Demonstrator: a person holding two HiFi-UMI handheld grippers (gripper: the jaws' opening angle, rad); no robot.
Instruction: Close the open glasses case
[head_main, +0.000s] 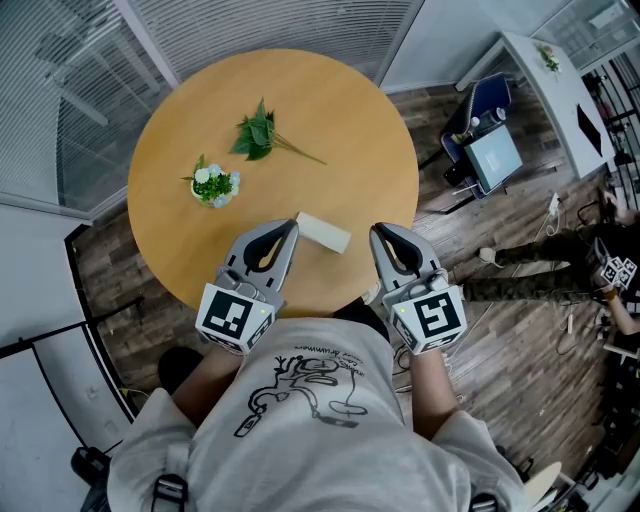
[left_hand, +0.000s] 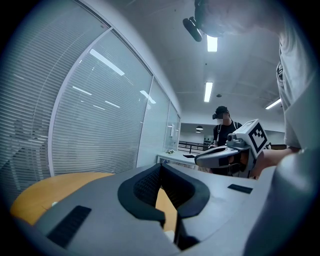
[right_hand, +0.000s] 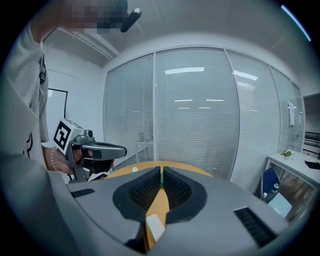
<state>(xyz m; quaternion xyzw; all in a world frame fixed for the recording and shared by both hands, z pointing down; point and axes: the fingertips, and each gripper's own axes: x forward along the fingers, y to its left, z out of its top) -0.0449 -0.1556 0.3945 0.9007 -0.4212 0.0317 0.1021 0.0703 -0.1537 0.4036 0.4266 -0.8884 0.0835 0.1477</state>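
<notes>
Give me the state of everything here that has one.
Left gripper: shut, empty.
Right gripper: shut but for a slit, empty.
Glasses case: flat on the table, untouched; open or closed unclear.
Flower pot: upright.
Leafy sprig: lying flat.

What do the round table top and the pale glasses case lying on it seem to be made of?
Table top: probably wood or wood-look laminate. It is an even honey-tan with a smooth, low-sheen surface, and no grain shows clearly.
Glasses case: a cream-white block with flat faces and crisp edges. It looks matte, perhaps hard plastic or covered board, but is too small to tell which.
</notes>
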